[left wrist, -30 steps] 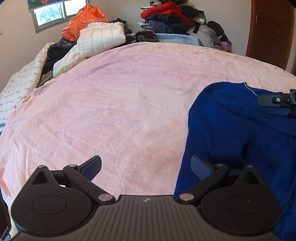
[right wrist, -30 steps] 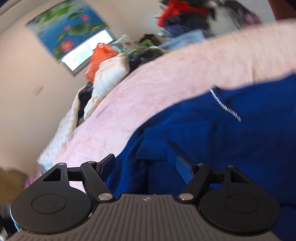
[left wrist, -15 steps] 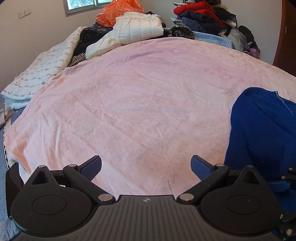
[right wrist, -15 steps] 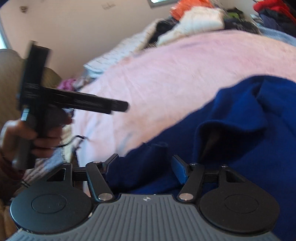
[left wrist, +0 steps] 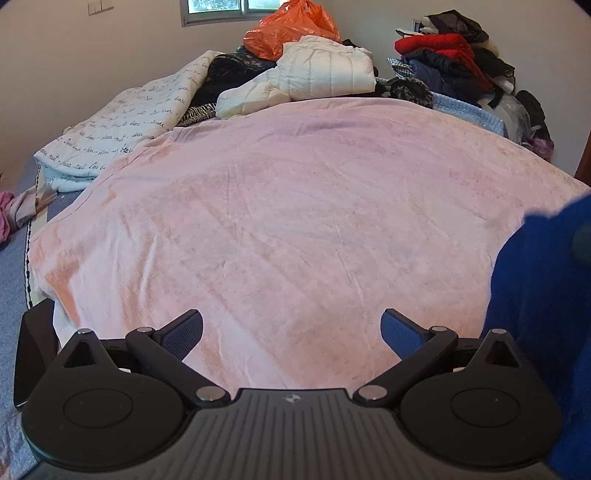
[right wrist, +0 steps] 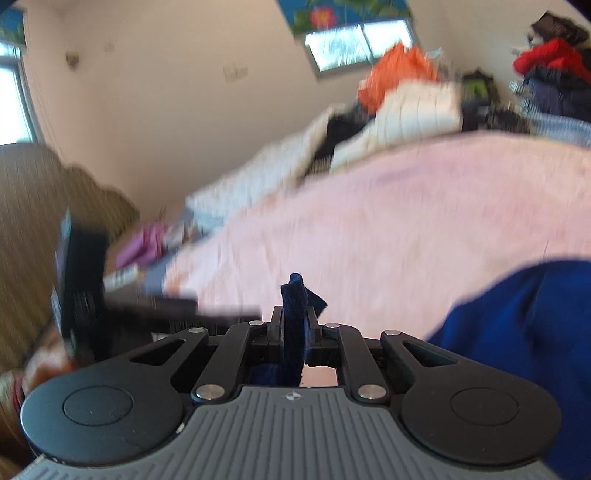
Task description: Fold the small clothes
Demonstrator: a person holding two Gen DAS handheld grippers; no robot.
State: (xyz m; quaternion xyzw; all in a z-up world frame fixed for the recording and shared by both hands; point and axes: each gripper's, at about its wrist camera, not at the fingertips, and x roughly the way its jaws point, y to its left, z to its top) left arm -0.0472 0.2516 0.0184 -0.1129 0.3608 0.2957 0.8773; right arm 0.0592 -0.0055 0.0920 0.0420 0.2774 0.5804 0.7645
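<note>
A dark blue knit garment (right wrist: 524, 325) lies at the right of the pink bedspread (right wrist: 388, 221). My right gripper (right wrist: 294, 325) has its jaws closing, pads pressed on a blue edge of that garment, which sticks up between them. The left wrist view shows the same blue garment (left wrist: 543, 314) lifted and blurred at the right edge. My left gripper (left wrist: 291, 330) stands open over the pink bedspread (left wrist: 295, 221), nothing between its fingers. The left tool (right wrist: 81, 280), held by a hand, appears blurred at the left of the right wrist view.
At the bed's far end lie a white quilted jacket (left wrist: 317, 74), an orange plastic bag (left wrist: 291, 29), a script-printed quilt (left wrist: 122, 129) and a heap of dark and red clothes (left wrist: 454, 62). A brown padded headboard or chair (right wrist: 37, 221) stands at the left.
The right gripper's jaws closed onto the blue garment's edge and lifted it, swinging left. The left gripper slid left, so the garment sits at its view's right edge; it stayed open.
</note>
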